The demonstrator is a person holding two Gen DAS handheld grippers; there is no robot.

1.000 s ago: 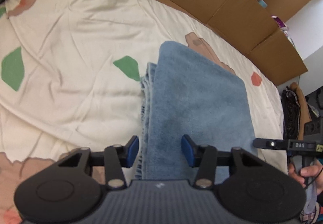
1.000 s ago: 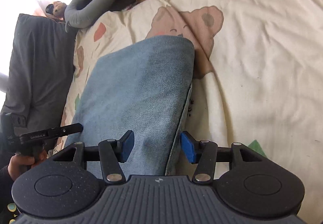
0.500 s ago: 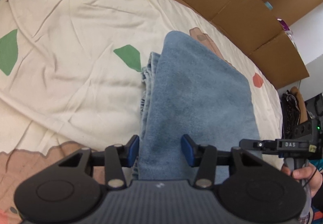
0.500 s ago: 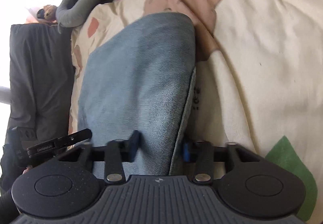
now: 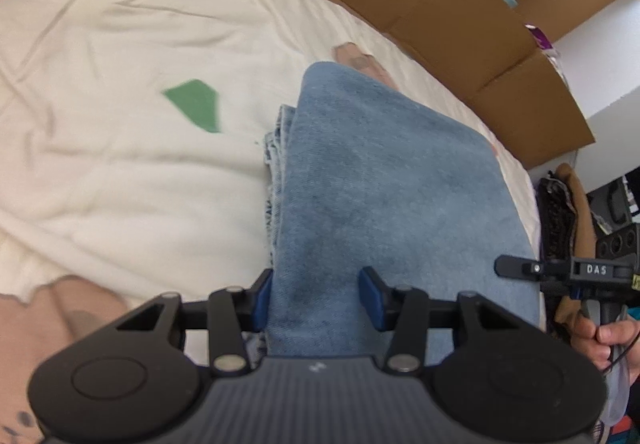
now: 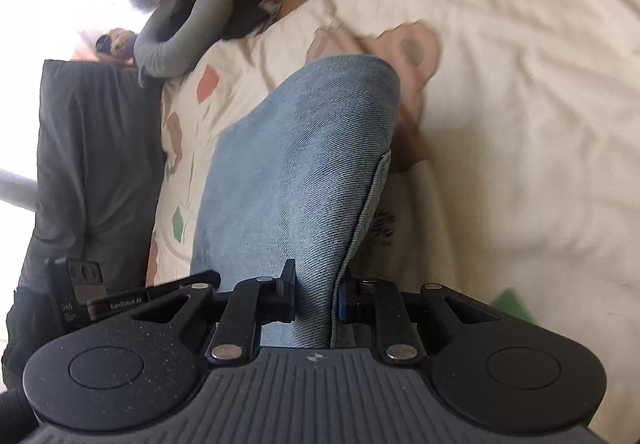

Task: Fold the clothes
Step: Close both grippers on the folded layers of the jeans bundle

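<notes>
- Left wrist view: my left gripper [image 5: 316, 298] sits low over the near end of the jeans [image 5: 384, 204], fingers apart, denim between them. One blue pad [image 5: 262, 298] lies at the frayed left edge of the stack; the other pad [image 5: 370, 296] rests over the top layer. Not clamped.
- Jeans lie folded in layers on the bed [image 5: 120, 172], long axis running away from me, far end rounded over. Lower layers stick out along the left side.
- Bed cover is cream with printed patches; a green patch [image 5: 196, 104] lies left of the jeans, apart from them.
- Cardboard [image 5: 440, 24] stands along the far side of the bed.
- At right in this view, my right hand [image 5: 600, 336] holds the handle of the other tool, just beyond the jeans' right edge.
- Right wrist view: my right gripper [image 6: 316, 302] is closed on the jeans [image 6: 296, 172], fingers pinching the near edge of the fold. Fabric rises between them and bulges away toward the far end.
- Jeans here rest on the bed [image 6: 520, 164], their far end covering part of a tan bear print [image 6: 408, 44].
- Left of the bed, a dark grey cloth [image 6: 88, 164] hangs; a grey neck pillow [image 6: 180, 40] lies beyond it.
- Left tool's black body [image 6: 80, 284] shows at the lower left edge.
</notes>
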